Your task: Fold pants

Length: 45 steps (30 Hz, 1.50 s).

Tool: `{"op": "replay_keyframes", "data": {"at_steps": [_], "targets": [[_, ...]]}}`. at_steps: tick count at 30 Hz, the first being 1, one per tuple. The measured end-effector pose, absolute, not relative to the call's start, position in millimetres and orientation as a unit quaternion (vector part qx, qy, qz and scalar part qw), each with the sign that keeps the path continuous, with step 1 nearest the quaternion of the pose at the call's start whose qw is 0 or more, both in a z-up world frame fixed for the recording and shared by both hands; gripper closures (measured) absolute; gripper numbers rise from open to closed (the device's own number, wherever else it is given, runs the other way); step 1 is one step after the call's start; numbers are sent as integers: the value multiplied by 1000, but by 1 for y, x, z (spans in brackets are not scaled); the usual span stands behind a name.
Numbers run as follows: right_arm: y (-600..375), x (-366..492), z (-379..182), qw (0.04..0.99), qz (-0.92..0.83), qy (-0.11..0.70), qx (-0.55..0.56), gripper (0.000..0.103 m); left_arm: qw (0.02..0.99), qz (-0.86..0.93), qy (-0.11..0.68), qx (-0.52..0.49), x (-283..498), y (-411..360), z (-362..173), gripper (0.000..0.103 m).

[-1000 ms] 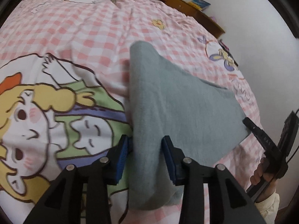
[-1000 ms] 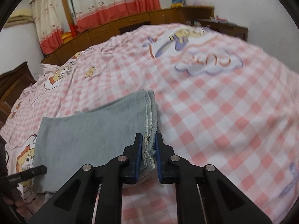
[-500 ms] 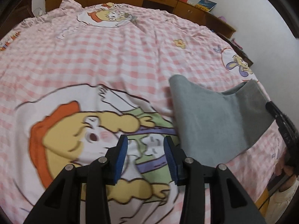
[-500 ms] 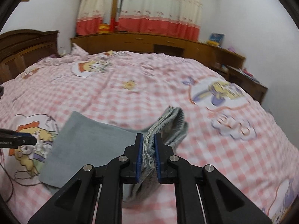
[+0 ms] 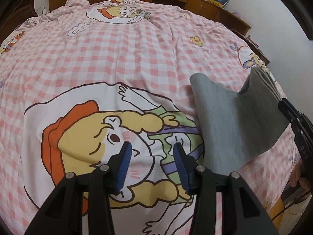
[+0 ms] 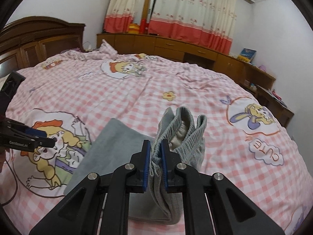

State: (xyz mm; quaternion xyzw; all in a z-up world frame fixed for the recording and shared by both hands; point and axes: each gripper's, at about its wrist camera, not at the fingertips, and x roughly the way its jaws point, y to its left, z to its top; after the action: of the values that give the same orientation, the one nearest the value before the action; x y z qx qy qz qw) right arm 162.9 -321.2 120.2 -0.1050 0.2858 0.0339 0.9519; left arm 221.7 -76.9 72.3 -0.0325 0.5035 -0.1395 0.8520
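While right gripper (image 6: 156,157) pinches pants (image 6: 182,129) waistband — left gripper (image 5: 150,162) opening, empty.

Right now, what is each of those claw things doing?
Left gripper: open, has just been opening, nothing between its pads.
Right gripper: shut on the grey pants at the waistband, lifting it.

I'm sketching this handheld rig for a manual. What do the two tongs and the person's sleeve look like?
Both tongs are alike: the left tongs and right tongs have black angular linkage arms with silver round pivot bolts and blue ribbed pads on the fingers. Seen from the side, each body carries small white lettering. A thin dark cable trails beside the left one. A cream cuff shows near the right one.
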Motion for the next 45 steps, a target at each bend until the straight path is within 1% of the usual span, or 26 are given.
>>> {"op": "replay_keyframes", "data": {"at_steps": [8,11,17,24,26,29,30,31,32,33,34,40,45], "targets": [[-288,166,110,946,65,291,-131,92,854,-134,502,-35,219,-66,70,57],[-272,167,104,943,79,294,-135,97,855,-129,500,-39,220,-60,69,57],[-240,166,85,935,99,300,-163,97,854,-126,502,-49,222,-52,63,57],[-233,175,45,911,126,365,-141,96,852,-130,505,-52,224,-57,59,57],[-233,171,41,908,133,372,-143,93,851,-137,504,-52,223,-62,60,57],[-240,155,51,915,129,352,-147,83,851,-144,503,-51,221,-69,60,57],[-244,149,57,920,121,343,-144,72,850,-147,503,-50,220,-72,60,57],[-251,144,62,925,109,335,-141,58,850,-149,503,-49,220,-74,60,57],[-255,141,65,929,99,329,-138,52,849,-150,504,-49,220,-77,59,56],[-262,139,68,933,87,322,-133,41,848,-152,506,-50,219,-79,58,56],[-267,139,70,936,77,319,-128,37,847,-153,507,-52,218,-81,58,56],[-277,159,50,921,74,360,-129,37,844,-163,508,-49,213,-91,55,56],[-264,167,24,911,58,369,-175,36,844,-164,510,-36,213,-93,51,56]]}}
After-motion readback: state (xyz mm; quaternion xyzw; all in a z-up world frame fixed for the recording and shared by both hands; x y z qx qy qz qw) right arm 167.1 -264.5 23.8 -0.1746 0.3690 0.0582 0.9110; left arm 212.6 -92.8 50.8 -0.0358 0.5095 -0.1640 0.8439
